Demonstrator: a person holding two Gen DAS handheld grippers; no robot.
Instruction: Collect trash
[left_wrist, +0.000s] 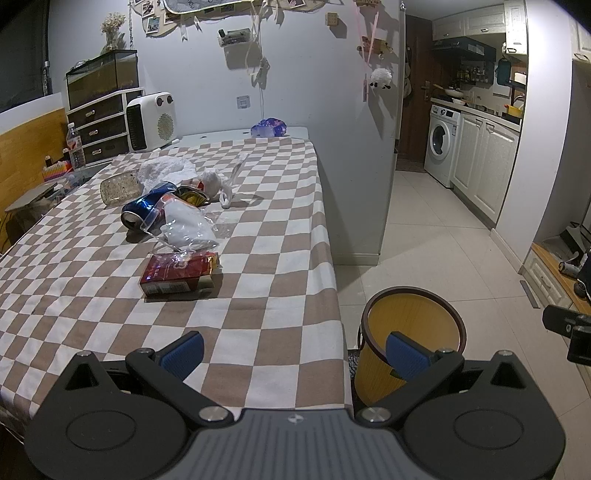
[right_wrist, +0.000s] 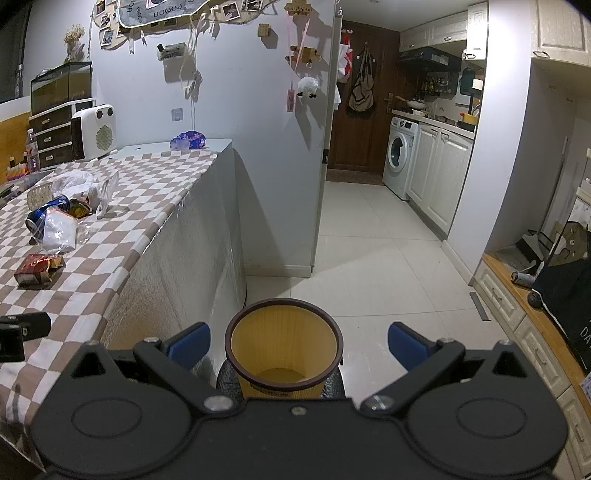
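Checkered tabletop (left_wrist: 258, 229) beside a tiled floor, kitchen beyond. Nearest, left gripper (left_wrist: 293, 354) over the near edge, jaws spread as wide as they go, nothing between them; right gripper (right_wrist: 299, 345) likewise wide and empty, poised above the yellow bin (right_wrist: 283, 343) on the floor just off the tabletop's right edge. Further in, toward the left side: red carton (left_wrist: 180, 273), then clear plastic wrapper (left_wrist: 184, 225), crushed blue can (left_wrist: 146, 206), white tissue clump (left_wrist: 218, 182), small glass dish (left_wrist: 120, 188). Nothing visible in the bin; collecting apparently not yet begun. Next, probably: reach the left jaws forward to the carton, close on it, carry to the bin.
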